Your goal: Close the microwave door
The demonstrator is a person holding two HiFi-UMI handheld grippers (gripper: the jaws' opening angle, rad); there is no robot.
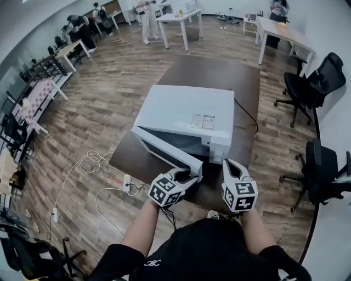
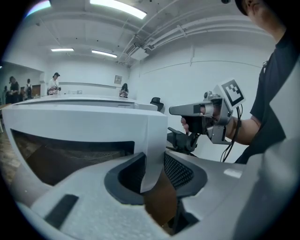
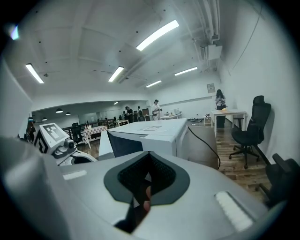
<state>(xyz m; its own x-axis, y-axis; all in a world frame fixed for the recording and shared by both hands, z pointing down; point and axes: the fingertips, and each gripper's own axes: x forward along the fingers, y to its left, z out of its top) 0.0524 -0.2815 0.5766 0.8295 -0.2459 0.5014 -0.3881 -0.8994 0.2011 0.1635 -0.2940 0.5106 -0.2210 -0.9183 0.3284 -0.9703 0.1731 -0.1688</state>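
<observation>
A white microwave [image 1: 186, 110] stands on a dark brown table [image 1: 219, 71]. Its door [image 1: 164, 148] hangs partly open, swung out toward the front left. My left gripper [image 1: 186, 176] is shut on the door's free edge. In the left gripper view that white edge [image 2: 152, 150] sits between the two dark pads of the left gripper [image 2: 154, 171]. My right gripper [image 1: 229, 163] hovers by the microwave's front right corner, touching nothing. Its jaws are together, and in the right gripper view the right gripper [image 3: 149, 176] has nothing between them, with the microwave [image 3: 154, 131] ahead.
A black power cord [image 1: 247, 115] runs from the microwave's back over the table. White cables [image 1: 93, 162] lie on the wooden floor at the left. Black office chairs [image 1: 312, 82] [image 1: 323, 170] stand at the right. White tables [image 1: 178, 16] and people are far behind.
</observation>
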